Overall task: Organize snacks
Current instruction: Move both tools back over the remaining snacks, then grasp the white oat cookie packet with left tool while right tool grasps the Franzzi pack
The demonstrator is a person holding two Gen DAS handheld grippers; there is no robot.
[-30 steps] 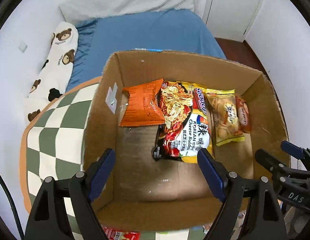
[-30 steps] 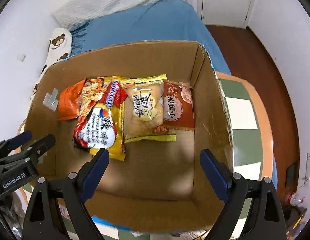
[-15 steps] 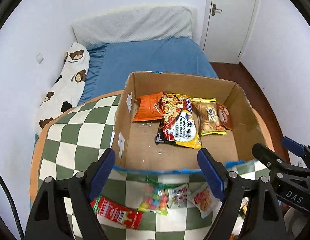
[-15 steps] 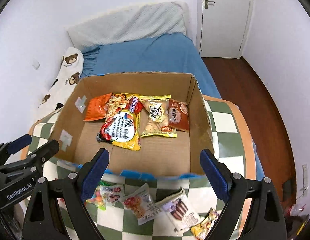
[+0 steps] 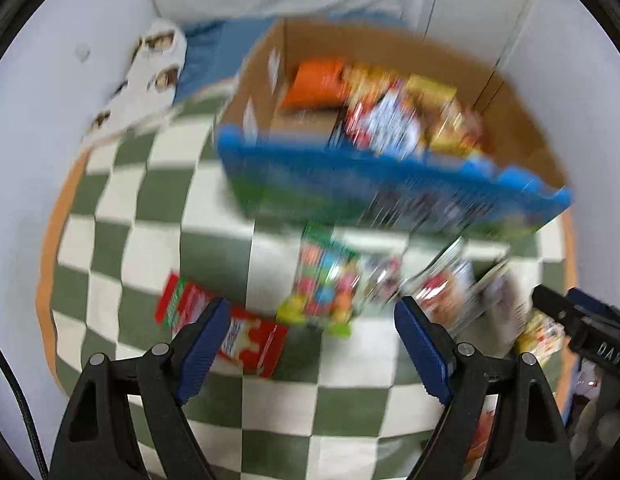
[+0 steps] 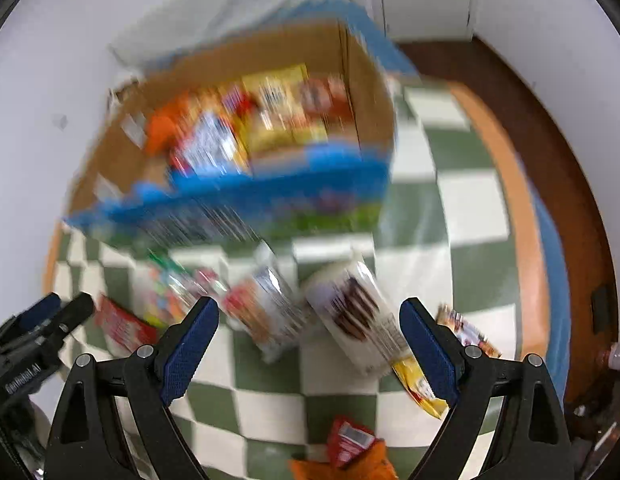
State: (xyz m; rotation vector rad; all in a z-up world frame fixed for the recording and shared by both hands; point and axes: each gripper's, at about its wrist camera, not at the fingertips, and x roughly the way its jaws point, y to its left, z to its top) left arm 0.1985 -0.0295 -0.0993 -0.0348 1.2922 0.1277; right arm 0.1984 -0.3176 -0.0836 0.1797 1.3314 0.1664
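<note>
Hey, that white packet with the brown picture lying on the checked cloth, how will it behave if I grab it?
The white packet looks like a glossy film pouch, so probably slippery and floppy. It lies flat on the cloth, so it likely won't roll. Contents may be brittle; the right tool, open above it, should pinch gently.

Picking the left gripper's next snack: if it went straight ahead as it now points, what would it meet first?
Probably the colourful candy bag lying on the checkered table, between the open left gripper fingers; blur leaves depth uncertain.

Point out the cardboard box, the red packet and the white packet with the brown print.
cardboard box (image 5: 390, 192), left wrist view, blue front wall
red packet (image 5: 253, 340), left wrist view, right half
white packet (image 6: 354, 312), right wrist view, brown print
</note>
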